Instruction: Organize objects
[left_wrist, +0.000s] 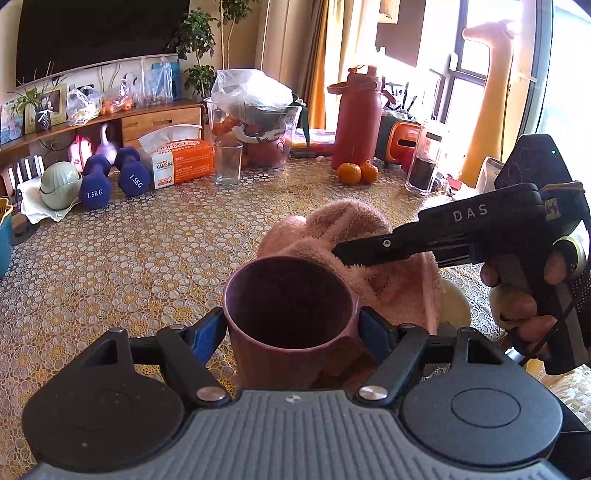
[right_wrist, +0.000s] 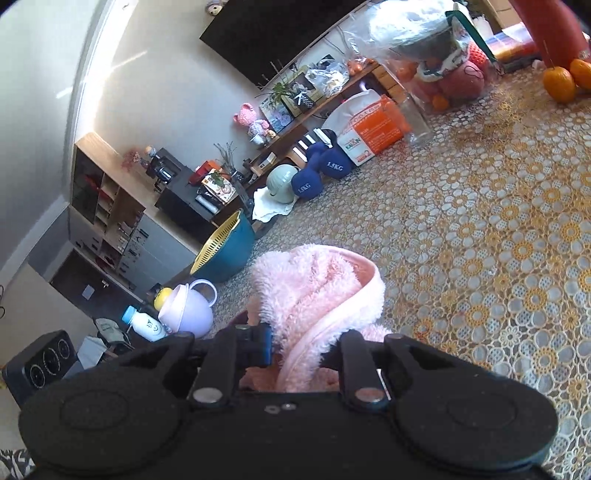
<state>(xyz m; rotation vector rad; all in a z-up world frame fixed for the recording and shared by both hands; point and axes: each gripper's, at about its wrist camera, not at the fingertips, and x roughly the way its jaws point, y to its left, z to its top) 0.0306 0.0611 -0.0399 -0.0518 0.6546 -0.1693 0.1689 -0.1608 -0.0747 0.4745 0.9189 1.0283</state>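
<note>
My left gripper (left_wrist: 291, 325) is shut on a purple cup (left_wrist: 290, 302), holding it upright by its sides just above the table. A fluffy pink towel (left_wrist: 351, 240) hangs right behind the cup's rim. My right gripper (left_wrist: 343, 254) comes in from the right and is shut on that pink towel. In the right wrist view the pink towel (right_wrist: 317, 295) bunches between the right gripper's fingers (right_wrist: 303, 350), and the cup's rim barely shows below it.
The lace-patterned table (left_wrist: 129, 266) holds two blue dumbbells (left_wrist: 114, 177), a tissue box (left_wrist: 181, 162), a clear glass (left_wrist: 228, 162), a red bottle (left_wrist: 356, 122), two oranges (left_wrist: 356, 171) and a blue bowl (right_wrist: 225, 251). A pale round object (left_wrist: 456, 306) lies under the towel.
</note>
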